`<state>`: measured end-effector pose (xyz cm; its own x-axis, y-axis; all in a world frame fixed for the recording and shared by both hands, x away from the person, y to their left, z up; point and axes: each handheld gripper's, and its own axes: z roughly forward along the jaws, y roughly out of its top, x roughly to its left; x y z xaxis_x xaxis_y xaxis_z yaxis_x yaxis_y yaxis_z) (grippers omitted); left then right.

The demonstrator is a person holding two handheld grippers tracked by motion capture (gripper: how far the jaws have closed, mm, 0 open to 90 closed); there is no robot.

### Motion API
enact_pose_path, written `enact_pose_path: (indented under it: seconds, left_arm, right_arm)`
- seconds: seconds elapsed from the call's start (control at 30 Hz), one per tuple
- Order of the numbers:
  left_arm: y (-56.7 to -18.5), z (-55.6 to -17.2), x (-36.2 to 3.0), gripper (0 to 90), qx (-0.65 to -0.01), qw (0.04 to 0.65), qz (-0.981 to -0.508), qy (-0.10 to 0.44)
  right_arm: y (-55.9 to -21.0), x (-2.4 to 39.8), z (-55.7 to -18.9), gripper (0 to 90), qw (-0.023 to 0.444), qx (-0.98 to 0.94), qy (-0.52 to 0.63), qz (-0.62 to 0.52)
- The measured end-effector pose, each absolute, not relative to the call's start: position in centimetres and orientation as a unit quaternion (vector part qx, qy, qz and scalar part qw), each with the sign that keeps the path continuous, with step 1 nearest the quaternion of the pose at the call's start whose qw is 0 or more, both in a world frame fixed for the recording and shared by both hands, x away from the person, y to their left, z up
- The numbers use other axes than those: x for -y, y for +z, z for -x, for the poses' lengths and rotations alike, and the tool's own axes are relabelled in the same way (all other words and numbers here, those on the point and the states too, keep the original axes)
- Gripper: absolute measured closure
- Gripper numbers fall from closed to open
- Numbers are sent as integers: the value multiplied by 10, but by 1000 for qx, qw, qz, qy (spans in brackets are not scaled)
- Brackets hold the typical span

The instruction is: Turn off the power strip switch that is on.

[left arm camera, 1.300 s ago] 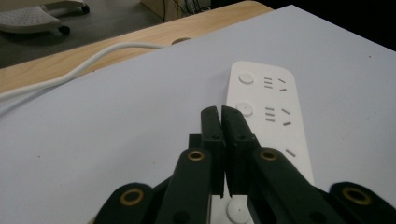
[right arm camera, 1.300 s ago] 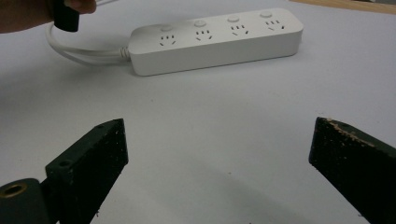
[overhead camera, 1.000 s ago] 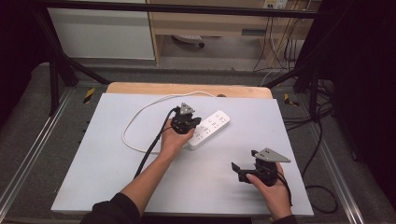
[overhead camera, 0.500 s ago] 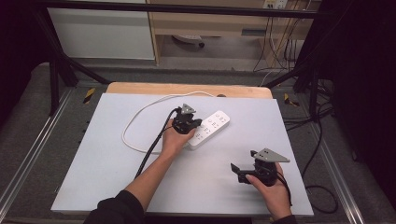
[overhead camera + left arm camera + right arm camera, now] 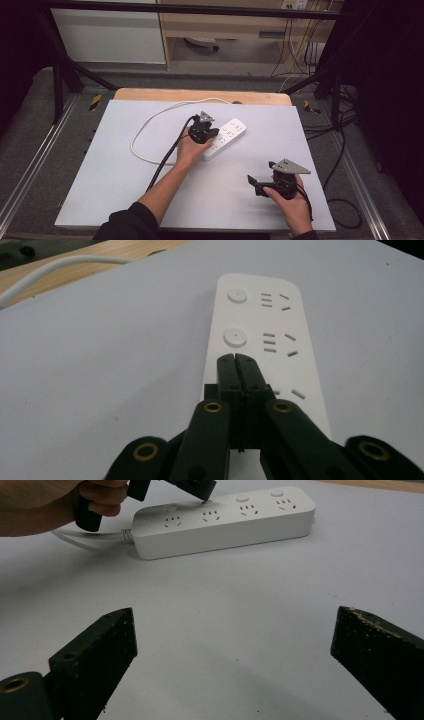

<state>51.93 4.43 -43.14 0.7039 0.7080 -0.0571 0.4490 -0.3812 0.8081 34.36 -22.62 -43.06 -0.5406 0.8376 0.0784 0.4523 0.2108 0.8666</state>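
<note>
Now my left hand-held gripper (image 5: 235, 359) is clenched empty, tips over a strip (image 5: 265, 340) button (image 5: 235, 337). I'd press straight down, gently, so the strip can't skid. Right hand-held gripper (image 5: 232, 645) released, idle above the tabletop (image 5: 240, 605).

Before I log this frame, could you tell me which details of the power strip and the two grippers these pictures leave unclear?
- Left gripper view: the shut jaws cover the power strip button beneath their tips, so contact is unclear.
- High view: the cord end near the strip is hidden by the hand.
- High view: button states are too small to read.
- Right gripper view: the jaw bases are cut off by the bottom edge.
</note>
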Motion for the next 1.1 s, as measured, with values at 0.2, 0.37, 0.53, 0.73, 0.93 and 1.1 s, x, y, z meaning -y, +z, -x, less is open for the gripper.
enact_pose_path:
  seconds: [0.2,0.37,0.53,0.73,0.93,1.1]
  left_arm:
    - [-431,-520,-44,900,-352,425,-820,152]
    - [-432,-520,-45,900,-353,421,-821,156]
    - [-432,-520,-45,900,-349,420,-823,156]
    - [-433,-520,-44,900,-346,424,-822,155]
    - [-434,-520,-42,900,-347,424,-822,155]
    - [-435,-520,-42,900,-346,429,-820,156]
  right_arm:
    - [-431,228,-344,53,212,-748,456,-432]
    - [-431,227,-344,53,212,-749,455,-433]
    - [-432,226,-344,52,210,-750,454,-433]
    - [-432,227,-345,53,210,-750,454,-432]
    - [-432,227,-344,53,211,-749,454,-433]
    - [-432,227,-345,53,210,-750,454,-434]
